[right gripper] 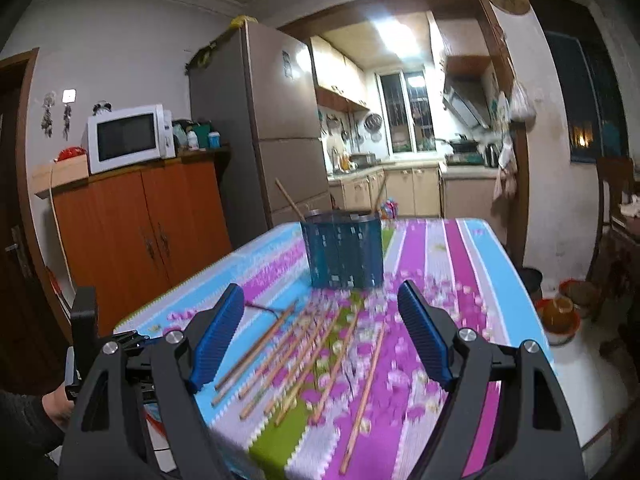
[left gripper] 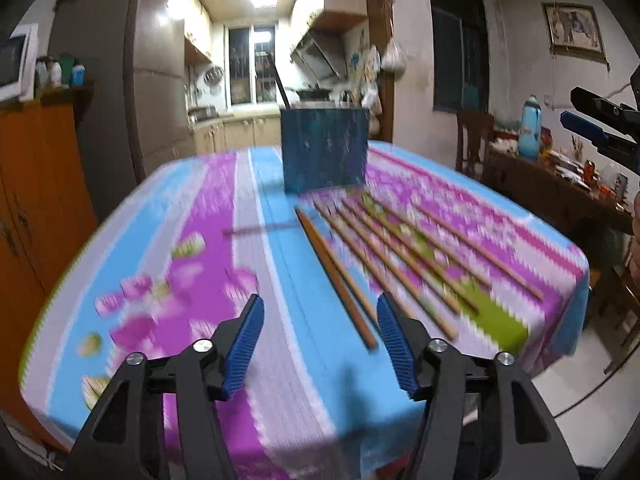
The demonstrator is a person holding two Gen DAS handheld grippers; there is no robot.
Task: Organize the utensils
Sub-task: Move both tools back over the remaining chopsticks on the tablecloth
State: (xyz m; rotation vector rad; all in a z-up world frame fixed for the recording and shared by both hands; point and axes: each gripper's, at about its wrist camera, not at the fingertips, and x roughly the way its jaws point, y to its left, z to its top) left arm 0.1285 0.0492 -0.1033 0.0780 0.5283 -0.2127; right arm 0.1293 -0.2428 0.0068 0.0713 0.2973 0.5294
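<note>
Left wrist view: our left tongs gape empty above the desk; chopsticks lie before the blue holder.

Right wrist view: our right tongs gape too. We judge chopsticks light, stiff, slippery; pinch mid-shaft.

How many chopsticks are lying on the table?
About 8 chopsticks lie on the table: seven fanned together before the blue holder, one apart to their right. At least one more stands in the holder. Blur makes this uncertain.
</note>
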